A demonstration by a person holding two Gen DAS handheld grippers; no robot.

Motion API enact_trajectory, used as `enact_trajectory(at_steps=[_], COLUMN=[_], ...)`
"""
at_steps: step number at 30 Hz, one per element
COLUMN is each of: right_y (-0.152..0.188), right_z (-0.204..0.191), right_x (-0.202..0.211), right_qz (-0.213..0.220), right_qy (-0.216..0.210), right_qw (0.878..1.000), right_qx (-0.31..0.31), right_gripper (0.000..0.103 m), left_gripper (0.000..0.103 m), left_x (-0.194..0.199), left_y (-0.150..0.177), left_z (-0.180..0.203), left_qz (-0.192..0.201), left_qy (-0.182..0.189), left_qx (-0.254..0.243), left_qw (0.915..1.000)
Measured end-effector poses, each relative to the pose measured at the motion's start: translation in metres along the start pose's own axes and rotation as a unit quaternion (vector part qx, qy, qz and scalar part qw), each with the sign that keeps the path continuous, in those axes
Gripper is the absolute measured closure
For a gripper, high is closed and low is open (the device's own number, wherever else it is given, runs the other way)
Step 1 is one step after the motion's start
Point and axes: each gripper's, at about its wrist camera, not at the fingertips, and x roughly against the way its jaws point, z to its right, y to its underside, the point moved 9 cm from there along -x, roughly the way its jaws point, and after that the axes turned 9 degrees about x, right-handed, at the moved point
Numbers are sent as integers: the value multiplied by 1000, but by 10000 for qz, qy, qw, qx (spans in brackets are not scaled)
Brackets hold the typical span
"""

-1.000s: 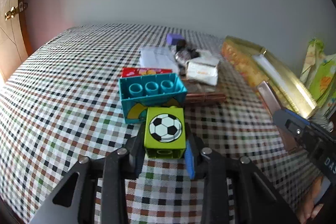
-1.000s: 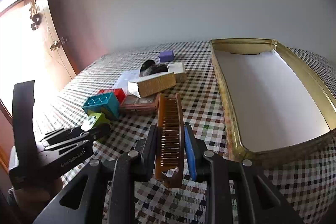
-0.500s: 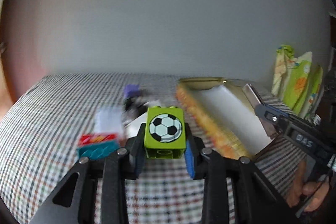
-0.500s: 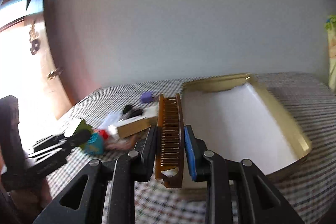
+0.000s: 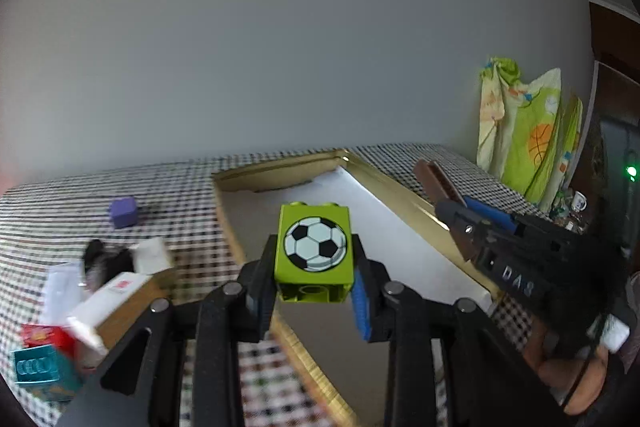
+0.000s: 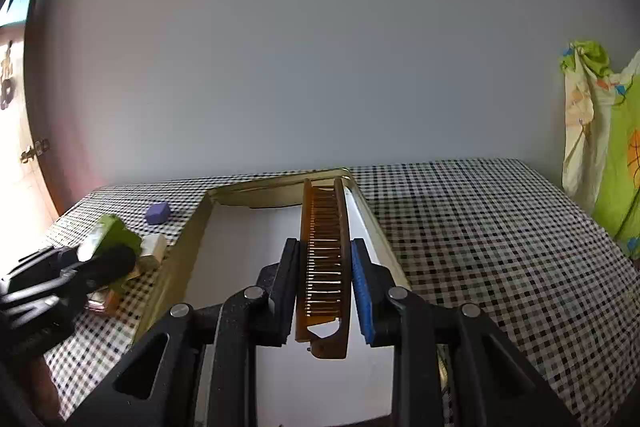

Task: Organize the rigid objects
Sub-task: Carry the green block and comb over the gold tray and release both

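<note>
1. The left gripper (image 5: 314,291) has its jaws clamped on the green football block (image 5: 314,247), held above the gold tray (image 5: 384,179).
2. The right gripper (image 6: 324,283) has its jaws clamped on the brown comb (image 6: 324,259), which points ahead over the same tray.
3. Left of both jaws, a purple cube (image 5: 124,211) and boxes (image 5: 120,299) lie on the checked worktop (image 6: 480,227).
</note>
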Motion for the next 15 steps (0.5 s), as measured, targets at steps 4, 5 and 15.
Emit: enact_trajectory(at_steps=[4, 5, 15], right_y=[12, 15, 21], right_z=[6, 6, 8], right_x=[-10, -9, -17], right_qz=[-235, -289, -506], right_qy=[-56, -80, -245], right_qw=[9997, 9995, 9981], right_qx=[-89, -103, -265], right_gripper=[75, 75, 75], left_gripper=[72, 72, 72], left_x=[-19, -22, -41], left_y=[4, 5, 20], left_z=[9, 11, 12], left_qz=[-194, -221, -516], left_qy=[-8, -12, -228], left_qx=[-24, -30, -112], left_qw=[9998, 9997, 9983])
